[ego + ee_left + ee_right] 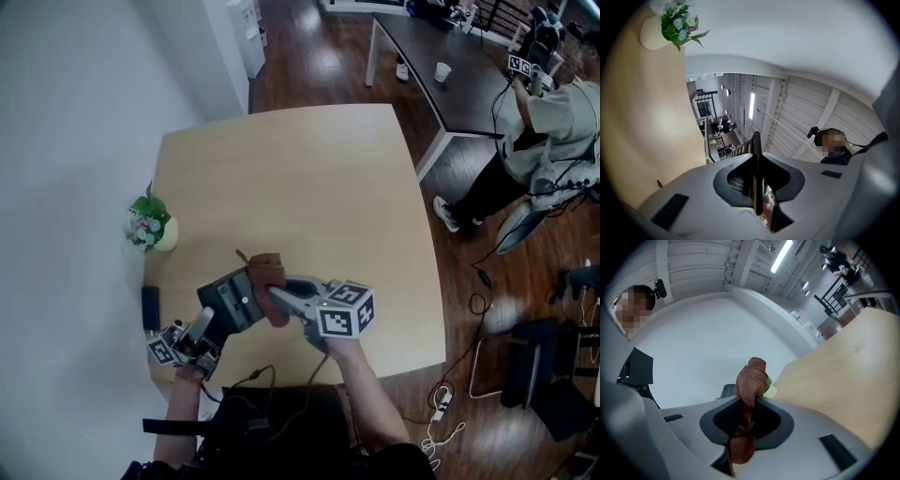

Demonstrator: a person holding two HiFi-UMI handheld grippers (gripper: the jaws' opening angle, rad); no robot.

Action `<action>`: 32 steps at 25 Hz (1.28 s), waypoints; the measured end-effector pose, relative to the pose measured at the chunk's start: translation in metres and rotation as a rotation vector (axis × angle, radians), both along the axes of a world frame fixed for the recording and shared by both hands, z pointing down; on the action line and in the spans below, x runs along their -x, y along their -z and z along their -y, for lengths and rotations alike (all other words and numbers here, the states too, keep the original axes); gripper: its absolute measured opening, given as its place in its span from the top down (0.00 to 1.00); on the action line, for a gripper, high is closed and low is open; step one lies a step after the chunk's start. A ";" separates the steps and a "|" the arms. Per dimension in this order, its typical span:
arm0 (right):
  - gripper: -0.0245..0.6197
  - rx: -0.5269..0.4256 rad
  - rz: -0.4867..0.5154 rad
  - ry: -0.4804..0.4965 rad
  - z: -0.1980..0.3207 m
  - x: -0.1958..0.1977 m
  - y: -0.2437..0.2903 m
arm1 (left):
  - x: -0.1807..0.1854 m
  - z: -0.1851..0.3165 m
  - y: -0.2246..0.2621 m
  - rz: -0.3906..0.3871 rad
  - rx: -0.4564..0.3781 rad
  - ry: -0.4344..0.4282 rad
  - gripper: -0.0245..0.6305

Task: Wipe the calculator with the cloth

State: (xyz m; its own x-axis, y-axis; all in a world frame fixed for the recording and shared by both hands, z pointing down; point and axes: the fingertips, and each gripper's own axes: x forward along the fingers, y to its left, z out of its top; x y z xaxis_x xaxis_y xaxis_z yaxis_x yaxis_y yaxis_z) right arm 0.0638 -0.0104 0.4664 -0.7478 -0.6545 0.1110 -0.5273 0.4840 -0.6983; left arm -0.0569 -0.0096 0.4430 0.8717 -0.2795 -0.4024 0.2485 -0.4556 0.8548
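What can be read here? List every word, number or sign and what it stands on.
No text here can be read.
On the calculator, any key or display print is too small to read.
The right marker cube and the left marker cube carry only black-and-white square patterns, no letters or digits.

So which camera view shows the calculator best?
The head view: the calculator shows its broad face there, held by the left gripper. The left gripper view shows only its thin edge between the jaws; the right gripper view, a small dark corner behind the cloth.
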 end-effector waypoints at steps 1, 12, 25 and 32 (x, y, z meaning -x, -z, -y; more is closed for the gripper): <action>0.86 0.019 -0.030 -0.043 -0.002 -0.011 -0.008 | 0.002 -0.001 -0.001 -0.006 -0.001 -0.008 0.87; 0.86 -0.034 -0.160 -0.194 -0.060 0.012 0.059 | 0.028 -0.033 0.009 -0.049 -0.063 -0.106 0.88; 0.85 -0.076 -0.303 -0.179 -0.073 0.079 0.067 | 0.075 -0.065 0.025 -0.154 -0.123 -0.148 0.86; 0.86 0.022 -0.343 -0.308 -0.090 0.021 0.027 | 0.091 -0.059 0.036 -0.280 -0.045 -0.093 0.88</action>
